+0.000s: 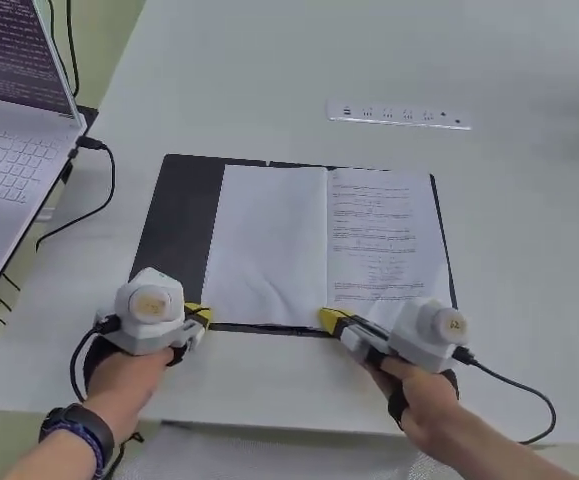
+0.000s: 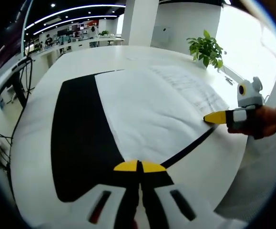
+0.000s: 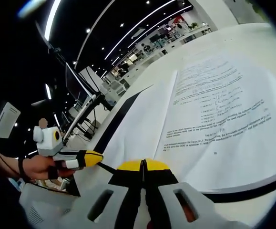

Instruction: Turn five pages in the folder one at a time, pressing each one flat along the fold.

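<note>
At the far left of the head view an open laptop (image 1: 9, 130) sits on the white table (image 1: 269, 70), a dark cable (image 1: 94, 205) trailing from its side. In the lower left of that view a hand with a dark wristband (image 1: 77, 428) holds the left gripper (image 1: 197, 317). Its yellow tips rest at the near left corner of the folder (image 1: 177, 230), over the black cover. In the left gripper view its jaws are pressed together, tip against tip, with nothing between them.

The folder lies open and flat in the middle of the frame, its black inside cover bare on the left. Next comes a blank page (image 1: 267, 245), slightly rumpled. The fold runs up the centre, and a printed page (image 1: 384, 240) lies to the right of it.

In the lower right the other hand holds the right gripper (image 1: 331, 320), its yellow tips at the folder's near edge, just beside the foot of the fold. In the right gripper view its jaws are also closed, the tips meeting, and no paper shows between them.

A white power strip (image 1: 399, 114) lies on the table beyond the folder, toward the upper right. A green plant (image 2: 205, 47) stands at the upper right of the left gripper view.
</note>
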